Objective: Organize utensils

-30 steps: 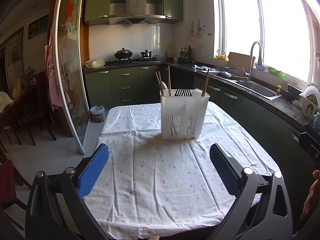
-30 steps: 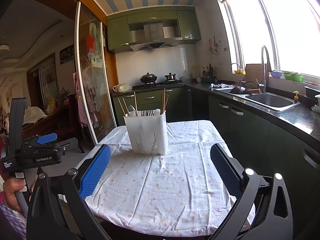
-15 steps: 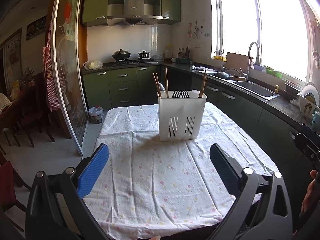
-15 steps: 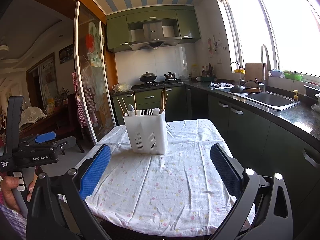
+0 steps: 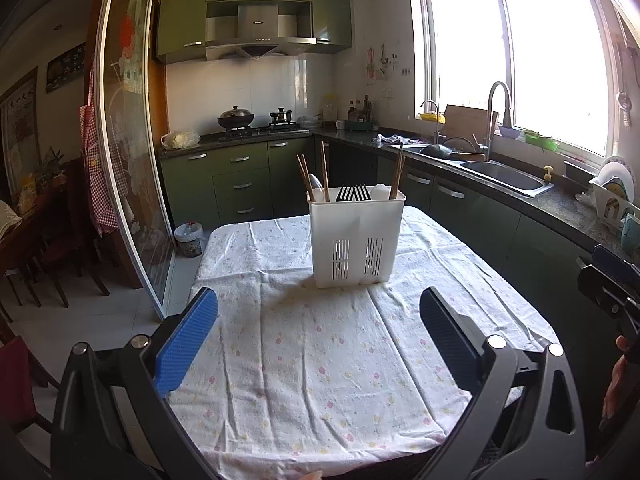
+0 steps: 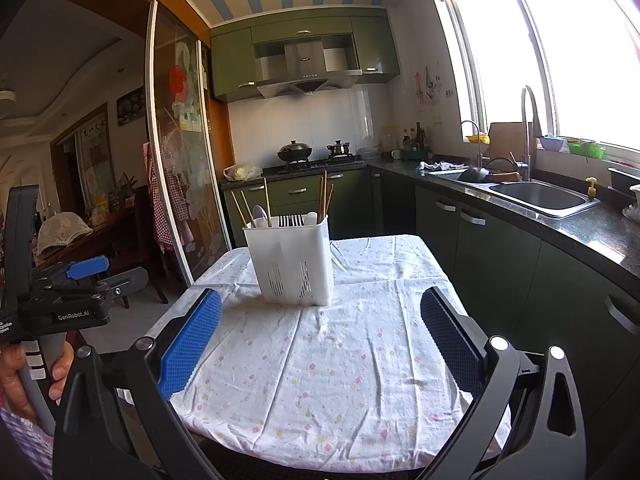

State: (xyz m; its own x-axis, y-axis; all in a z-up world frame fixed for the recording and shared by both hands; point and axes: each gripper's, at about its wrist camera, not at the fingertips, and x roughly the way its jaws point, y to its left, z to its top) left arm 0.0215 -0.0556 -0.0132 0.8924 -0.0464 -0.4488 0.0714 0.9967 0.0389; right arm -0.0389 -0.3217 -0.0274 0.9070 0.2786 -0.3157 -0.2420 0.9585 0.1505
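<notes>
Both grippers, left (image 5: 318, 326) and right (image 6: 320, 326), stay spread and empty, drifting slightly closer to the utensil holder (image 5: 356, 236); chopsticks (image 5: 325, 176) stand inside it.

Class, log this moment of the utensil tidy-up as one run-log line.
left tongs: open, empty | right tongs: open, empty | white caddy: upright on table, holding chopsticks and cutlery | tablecloth: bare

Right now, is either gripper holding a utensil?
No. Both the left gripper and right gripper are open and empty; the chopsticks stand in the white caddy.
</notes>
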